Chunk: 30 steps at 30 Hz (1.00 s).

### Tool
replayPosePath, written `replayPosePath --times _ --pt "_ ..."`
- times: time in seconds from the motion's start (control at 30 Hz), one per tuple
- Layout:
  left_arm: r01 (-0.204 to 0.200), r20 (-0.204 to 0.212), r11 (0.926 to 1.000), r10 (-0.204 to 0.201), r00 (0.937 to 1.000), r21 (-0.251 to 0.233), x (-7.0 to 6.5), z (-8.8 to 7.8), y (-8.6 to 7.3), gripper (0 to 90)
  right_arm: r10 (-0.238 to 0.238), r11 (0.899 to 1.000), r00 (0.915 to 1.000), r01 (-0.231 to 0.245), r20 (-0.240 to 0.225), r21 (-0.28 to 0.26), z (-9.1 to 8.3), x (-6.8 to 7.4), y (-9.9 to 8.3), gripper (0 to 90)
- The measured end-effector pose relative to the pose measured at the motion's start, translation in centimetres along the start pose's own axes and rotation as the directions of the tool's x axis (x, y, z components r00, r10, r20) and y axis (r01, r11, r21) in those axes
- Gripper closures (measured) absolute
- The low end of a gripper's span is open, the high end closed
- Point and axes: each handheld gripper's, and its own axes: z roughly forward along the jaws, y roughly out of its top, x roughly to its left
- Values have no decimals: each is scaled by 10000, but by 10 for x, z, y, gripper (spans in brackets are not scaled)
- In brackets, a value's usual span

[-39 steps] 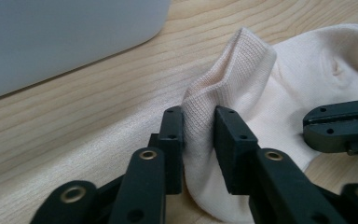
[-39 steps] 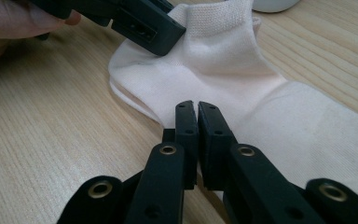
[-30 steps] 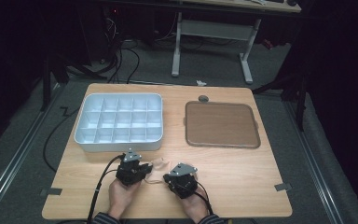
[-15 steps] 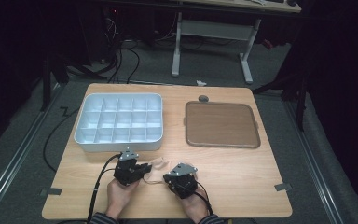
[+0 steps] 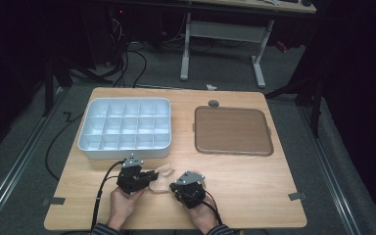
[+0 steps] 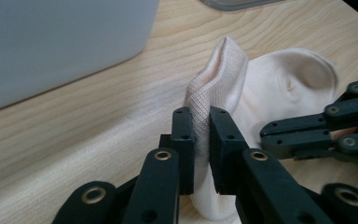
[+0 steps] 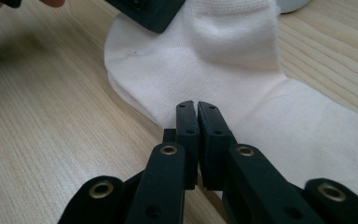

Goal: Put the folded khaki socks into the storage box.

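A cream sock lies on the wooden table near its front edge, between my two grippers. My left gripper is shut on a raised fold of the sock, and the cloth stands up between its jaws. My right gripper is shut, with its tips over the flat edge of the sock; no cloth shows between these jaws. The right gripper reaches in close beside the left one.
A white tray with several compartments stands just behind the left gripper. Farther back on the right lies a flat brown tray, with a small grey knob behind it. The table's front edge runs close under both hands.
The sock's end at the left gripper stands up a little higher. Both hands have hardly moved.
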Motion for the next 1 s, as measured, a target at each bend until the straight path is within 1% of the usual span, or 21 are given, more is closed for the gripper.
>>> replayPosePath --times 0.1,0.33,0.43,0.5,0.63,0.9,1.0 --pt "-100 111 9999 100 9999 -38 -2 -2 4 821 31 10000 10000 -31 -46 12 0 1 0 875" --pt "-112 322 9998 116 9994 -152 -5 -5 9 824 -9 10000 9999 10 -134 96 2 3 2 875" --pt "-177 394 9996 185 9991 -214 -8 -7 13 825 41 10000 9997 -39 -238 69 2 3 3 876" --pt "-116 535 9995 132 9985 -290 -9 -8 14 826 44 10000 9994 -42 -333 67 3 3 3 877" --pt "-203 605 9993 222 9979 -321 -11 -8 17 828 51 9999 9990 -46 -452 103 4 4 4 878" --pt "-110 942 9987 157 9954 -498 -15 -7 19 830 9 9999 9981 0 -609 151 6 6 7 880" --pt "-93 1058 9985 149 9943 -532 -16 -6 19 830 103 9998 9975 -92 -701 173 7 5 7 880"
